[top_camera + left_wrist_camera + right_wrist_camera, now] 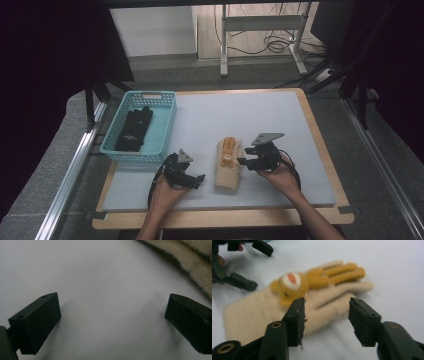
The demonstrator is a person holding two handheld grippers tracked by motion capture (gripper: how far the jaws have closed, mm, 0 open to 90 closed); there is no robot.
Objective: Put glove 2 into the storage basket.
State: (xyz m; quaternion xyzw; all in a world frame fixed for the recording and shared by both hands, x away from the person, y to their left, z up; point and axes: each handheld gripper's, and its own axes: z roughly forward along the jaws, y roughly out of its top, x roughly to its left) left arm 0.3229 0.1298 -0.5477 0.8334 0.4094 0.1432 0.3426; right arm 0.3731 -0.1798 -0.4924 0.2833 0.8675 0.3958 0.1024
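Right gripper (pixel 325 322): jaws apart, nothing pinched, thumb edge of the beige glove (pixel 274 312) lies just beyond and between them. Not touching as far as I can tell. In the high view the right gripper (pixel 245 161) sits at the glove's (pixel 228 172) right side, mid-length.

Left gripper (pixel 112 315): jaws wide, nothing between but bare white mat (pixel 100 277); glove edge (pixel 190 260) off to the upper right, apart. From above the left gripper (pixel 200 180) hovers just left of the glove's cuff end.

Glove lies flat on the mat (pixel 225 115), fingers pointing away from the person, a yellow-orange bear patch (pixel 290 285) on its back.

Step, judged: approach for a pick, right gripper lining up on the glove edge. Next move calls for lowering so one jaw slides under the knit, then closing; thin fabric on a flat mat, easy to miss or only pinch fuzz.

Counts: beige glove 1; black glove (pixel 134 129) 1, in the basket (pixel 167 122); basket 1, teal, at the mat's left; grippers 2.
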